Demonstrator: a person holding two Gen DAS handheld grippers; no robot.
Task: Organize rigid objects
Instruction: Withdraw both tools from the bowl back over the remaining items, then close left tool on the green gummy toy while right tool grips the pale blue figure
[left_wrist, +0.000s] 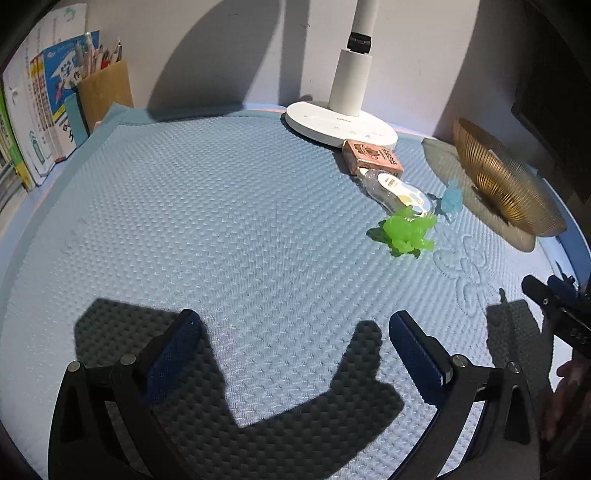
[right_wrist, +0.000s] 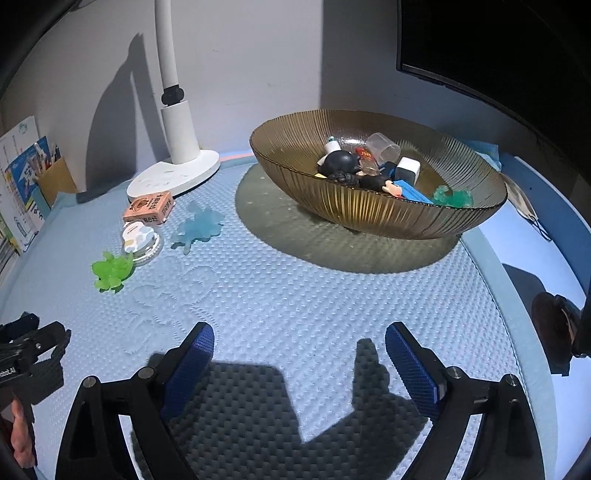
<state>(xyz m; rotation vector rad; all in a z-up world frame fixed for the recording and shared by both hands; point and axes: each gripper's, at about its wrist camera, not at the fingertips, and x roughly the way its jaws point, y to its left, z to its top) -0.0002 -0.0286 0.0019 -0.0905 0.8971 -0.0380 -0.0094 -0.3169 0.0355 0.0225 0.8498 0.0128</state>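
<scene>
**Four pieces left by the lamp, both tools spread and empty**

Left wrist view: the left tool hangs over bare mat with its blue pads spread wide and nothing between them. The loose pieces sit in a tight row running out from the lamp base: a pink box touching the base, then a clear-cased correction tape, then a green figure, with a pale blue figure just beyond the tape. The likely trouble is crowding. The green figure touches the tape's case, so pads closing on one could nudge or drag the other (and the spiky shape gives flat pads little to bear on). The tape case looks smooth and rounded, so it may slip out sideways.

Right wrist view: the right tool is likewise spread and empty, well short of the lamp. The amber ribbed bowl, standing right of the lamp, already holds a black figure, a small bottle, a white block and more. Its wall is low and flared, so a piece let go over the rim rather than over the middle could bounce out. The left tool shows at the left edge, so the two could cross if both go for the row.

The table wears a quilted pale blue mat, soft and dimpled. Behind the lamp is a plain wall; books and a pen holder stand at the far left, and a dark screen hangs upper right.
</scene>
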